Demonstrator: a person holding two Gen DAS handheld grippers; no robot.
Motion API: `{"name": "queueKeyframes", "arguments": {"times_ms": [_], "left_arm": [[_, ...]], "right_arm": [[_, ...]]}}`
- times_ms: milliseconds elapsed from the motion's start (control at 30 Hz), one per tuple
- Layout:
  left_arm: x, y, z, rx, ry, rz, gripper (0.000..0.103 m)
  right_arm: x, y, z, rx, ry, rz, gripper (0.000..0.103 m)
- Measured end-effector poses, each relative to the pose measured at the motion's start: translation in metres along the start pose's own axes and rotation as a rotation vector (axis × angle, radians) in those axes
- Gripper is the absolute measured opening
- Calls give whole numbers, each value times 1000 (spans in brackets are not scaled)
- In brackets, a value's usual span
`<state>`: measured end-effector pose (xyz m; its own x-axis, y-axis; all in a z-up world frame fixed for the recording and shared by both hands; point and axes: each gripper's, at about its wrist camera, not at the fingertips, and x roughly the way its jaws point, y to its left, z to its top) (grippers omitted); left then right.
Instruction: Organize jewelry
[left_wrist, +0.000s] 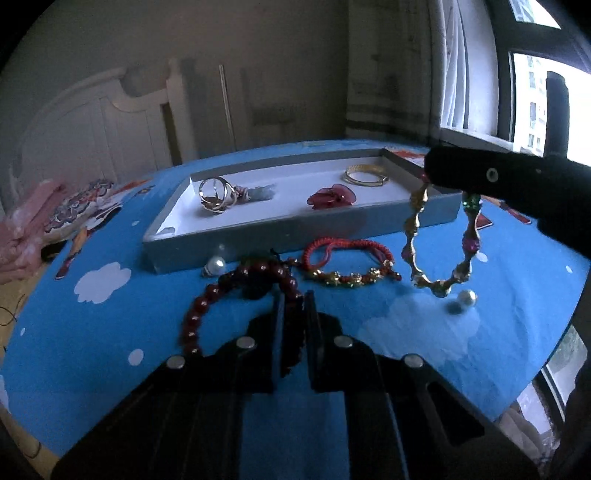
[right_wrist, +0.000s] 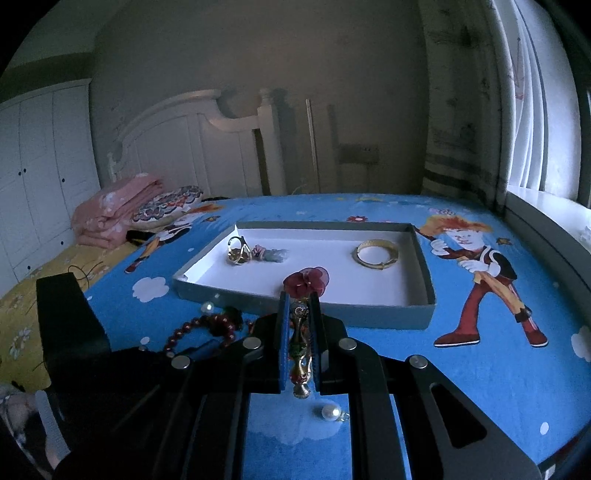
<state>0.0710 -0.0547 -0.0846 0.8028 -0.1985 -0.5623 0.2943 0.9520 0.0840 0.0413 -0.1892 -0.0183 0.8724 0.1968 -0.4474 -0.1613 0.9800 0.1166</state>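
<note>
A grey tray (left_wrist: 258, 236) with a white floor holds gold rings (left_wrist: 216, 194), a red flower piece (left_wrist: 331, 196) and a gold bangle (left_wrist: 365, 174). My right gripper (right_wrist: 300, 306) is shut on a gold bead bracelet (left_wrist: 439, 240) that hangs in the air in front of the tray's right end. My left gripper (left_wrist: 294, 299) is shut on a dark red bead bracelet (left_wrist: 236, 291) lying on the blue cloth. A red cord bracelet with gold charms (left_wrist: 347, 266) lies in front of the tray.
Two pearl earrings lie on the cloth, one (left_wrist: 215, 265) by the tray wall, one (left_wrist: 466, 297) under the hanging bracelet. Folded pink bedding (right_wrist: 114, 210) and a pillow sit at the far left. A window sill (right_wrist: 546, 206) runs along the right.
</note>
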Motion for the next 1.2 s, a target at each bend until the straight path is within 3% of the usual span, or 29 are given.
{"name": "queueKeyframes", "arguments": {"times_ms": [400,733,1200], "left_arm": [[-40,27,29,-61,-149,58,10],[-46,36,77,-77,-185,52,10],[-2,46,159,-124,-198,60,10]], "right_arm": [[-1,22,10,-63,-35,4,11],[11,23,45,-75,-63,-4,11],[58,6,83,-92,-30,-48,11]]}}
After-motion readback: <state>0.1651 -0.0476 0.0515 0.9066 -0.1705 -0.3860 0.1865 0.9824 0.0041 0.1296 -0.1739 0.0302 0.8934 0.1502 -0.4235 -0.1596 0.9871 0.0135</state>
